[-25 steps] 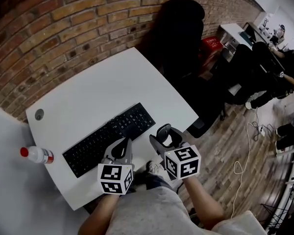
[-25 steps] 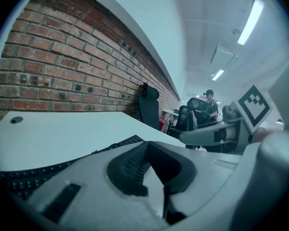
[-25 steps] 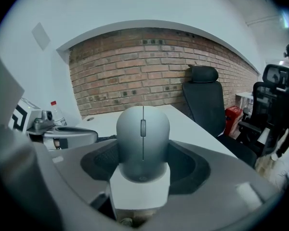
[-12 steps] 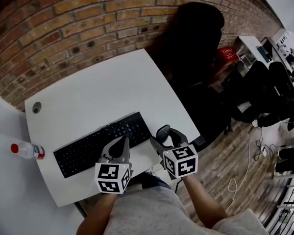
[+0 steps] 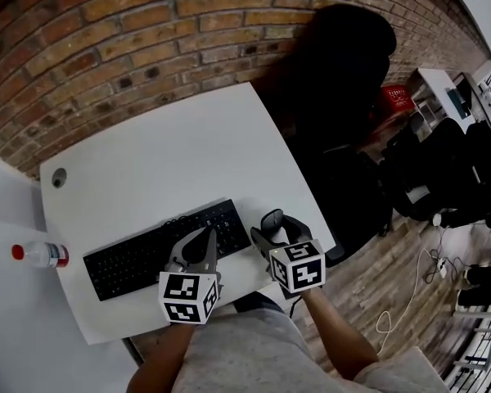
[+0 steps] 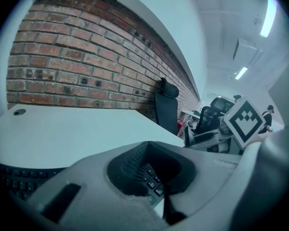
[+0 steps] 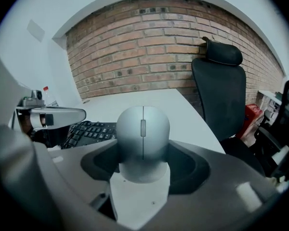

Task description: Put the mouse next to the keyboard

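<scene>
A black keyboard [image 5: 139, 256] lies near the front edge of the white table [image 5: 164, 162]. My right gripper [image 5: 278, 232] is shut on a grey mouse [image 5: 272, 219], held just right of the keyboard's right end near the table's front right corner. The right gripper view has the mouse [image 7: 143, 136] between the jaws, wheel facing up, and the keyboard [image 7: 89, 131] to its left. My left gripper [image 5: 203, 242] is shut and hovers over the keyboard's right part; keys [image 6: 149, 174] show through the hole in its jaws, which hold nothing.
A clear bottle with a red cap [image 5: 37, 255] lies on the neighbouring surface at the left. A cable hole [image 5: 59, 177] sits at the table's far left. A black office chair [image 5: 344, 64] stands by the brick wall, right of the table.
The head view has swung, so the table and bottle have slid left and down in frame. Both grippers keep about the same places by the keyboard, and the mouse stays held.
</scene>
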`<state>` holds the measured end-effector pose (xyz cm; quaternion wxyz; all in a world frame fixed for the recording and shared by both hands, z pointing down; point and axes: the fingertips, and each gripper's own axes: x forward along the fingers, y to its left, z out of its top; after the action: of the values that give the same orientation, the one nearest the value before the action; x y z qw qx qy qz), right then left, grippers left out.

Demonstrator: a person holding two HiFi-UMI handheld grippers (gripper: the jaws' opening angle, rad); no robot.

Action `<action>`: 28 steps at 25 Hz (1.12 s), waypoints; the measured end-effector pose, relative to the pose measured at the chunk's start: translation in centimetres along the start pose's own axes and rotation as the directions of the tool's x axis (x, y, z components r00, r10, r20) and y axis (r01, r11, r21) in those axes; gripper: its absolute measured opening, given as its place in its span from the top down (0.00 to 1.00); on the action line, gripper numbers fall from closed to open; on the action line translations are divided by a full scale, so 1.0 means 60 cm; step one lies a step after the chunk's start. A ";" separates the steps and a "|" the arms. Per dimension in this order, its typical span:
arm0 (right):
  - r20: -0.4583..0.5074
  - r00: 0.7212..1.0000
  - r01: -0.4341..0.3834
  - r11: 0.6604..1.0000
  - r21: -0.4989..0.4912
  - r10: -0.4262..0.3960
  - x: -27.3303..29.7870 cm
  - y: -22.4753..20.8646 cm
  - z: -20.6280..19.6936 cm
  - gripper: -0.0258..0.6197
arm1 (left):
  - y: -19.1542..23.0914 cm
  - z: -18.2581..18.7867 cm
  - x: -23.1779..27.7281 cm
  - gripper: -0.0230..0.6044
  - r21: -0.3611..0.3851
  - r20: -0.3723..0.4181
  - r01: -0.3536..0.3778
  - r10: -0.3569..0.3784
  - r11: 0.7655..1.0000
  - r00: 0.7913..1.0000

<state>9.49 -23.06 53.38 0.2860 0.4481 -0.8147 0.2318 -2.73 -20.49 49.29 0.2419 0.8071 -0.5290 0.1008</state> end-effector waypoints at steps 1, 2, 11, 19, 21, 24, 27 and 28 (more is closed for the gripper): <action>-0.013 1.000 -0.001 1.000 0.005 0.001 0.006 -0.004 -0.004 0.49 | 0.001 -0.001 0.003 0.98 -0.003 -0.004 -0.004 0.004 1.000 1.000; -0.025 1.000 -0.002 1.000 0.009 0.003 0.011 -0.007 -0.008 0.49 | 0.003 -0.002 0.006 0.98 -0.006 -0.008 -0.007 0.007 1.000 1.000; -0.116 0.993 0.008 1.000 0.022 -0.005 0.042 -0.024 -0.034 0.49 | 0.013 -0.011 0.017 0.98 -0.022 -0.027 -0.032 0.031 0.999 0.999; -0.144 0.990 0.012 1.000 0.027 -0.008 0.053 -0.031 -0.037 0.49 | 0.012 -0.013 0.024 0.98 -0.027 -0.030 -0.040 0.039 0.999 0.999; -0.144 0.990 0.009 1.000 0.018 -0.006 0.058 -0.030 -0.037 0.49 | 0.015 -0.011 0.025 0.98 -0.029 -0.028 -0.045 0.044 0.999 0.999; -0.148 0.989 0.005 1.000 0.011 -0.003 0.062 -0.029 -0.036 0.49 | 0.019 -0.009 0.026 0.98 -0.036 -0.025 -0.053 0.052 0.998 0.998; -0.154 0.988 0.009 1.000 0.002 -0.008 0.066 -0.029 -0.034 0.49 | 0.020 -0.007 0.025 0.98 -0.040 -0.023 -0.055 0.054 0.998 0.998; -0.157 0.987 0.014 1.000 -0.003 -0.014 0.068 -0.030 -0.033 0.49 | 0.020 -0.006 0.025 0.98 -0.040 -0.021 -0.055 0.054 0.998 0.998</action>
<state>9.79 -25.08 57.79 0.3514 0.4340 -0.7866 0.2637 -3.13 -21.91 50.60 0.2610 0.7862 -0.5503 0.1047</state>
